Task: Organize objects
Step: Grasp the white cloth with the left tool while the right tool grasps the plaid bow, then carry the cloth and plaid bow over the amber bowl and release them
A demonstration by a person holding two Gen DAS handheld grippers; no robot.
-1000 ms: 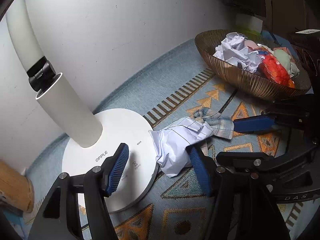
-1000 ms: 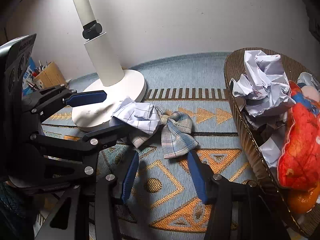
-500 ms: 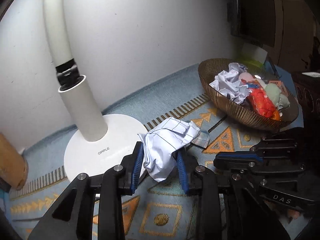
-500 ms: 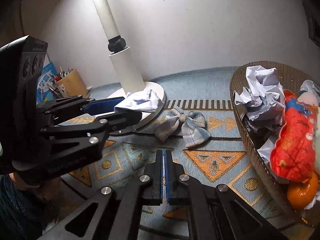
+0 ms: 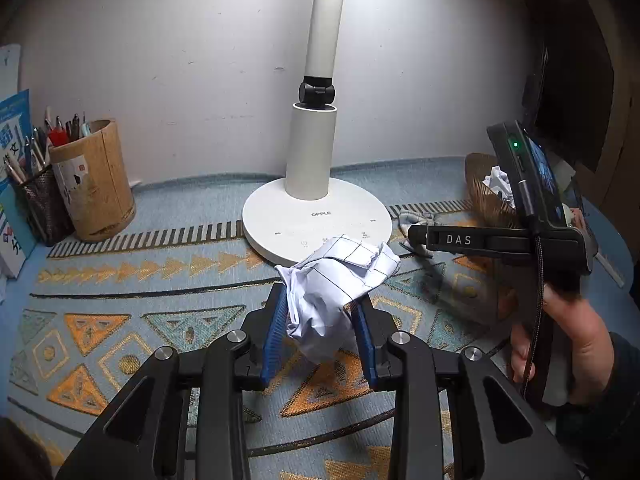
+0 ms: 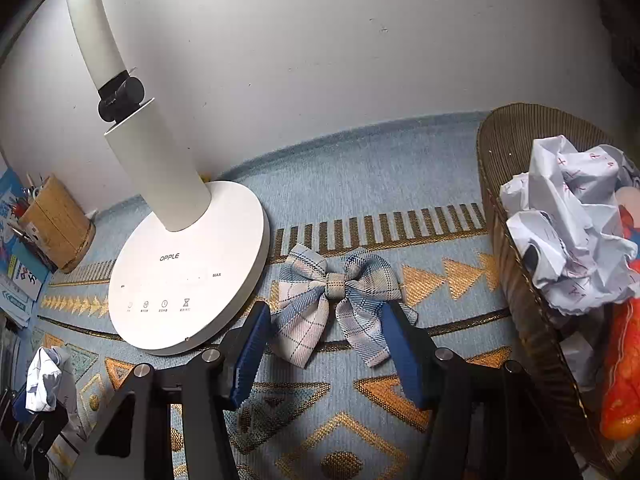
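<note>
A crumpled white paper ball [image 5: 336, 276] with ruled lines hangs above the patterned mat, and my left gripper [image 5: 320, 312] is shut on it. The same paper [image 6: 44, 376] shows at the lower left of the right wrist view. A plaid blue and white bow [image 6: 336, 300] lies flat on the mat beside the lamp base. My right gripper [image 6: 326, 320] straddles the bow; its jaws are opening and the blue pads stand at the bow's two ends without pressing it. A hand [image 5: 568, 340] holds that gripper in the left wrist view.
A white lamp base [image 6: 188, 272] stands left of the bow. A brown ribbed basket [image 6: 520, 280] at the right holds crumpled paper [image 6: 572, 240] and an orange-red item [image 6: 624, 360]. A wooden pen holder [image 5: 92, 184] and a mesh pen cup [image 5: 40, 208] stand at the far left by the wall.
My left gripper closed on the paper ball, lifted it off the lamp base and carried it left. My right gripper shut, then reopened and moved forward over the bow.
</note>
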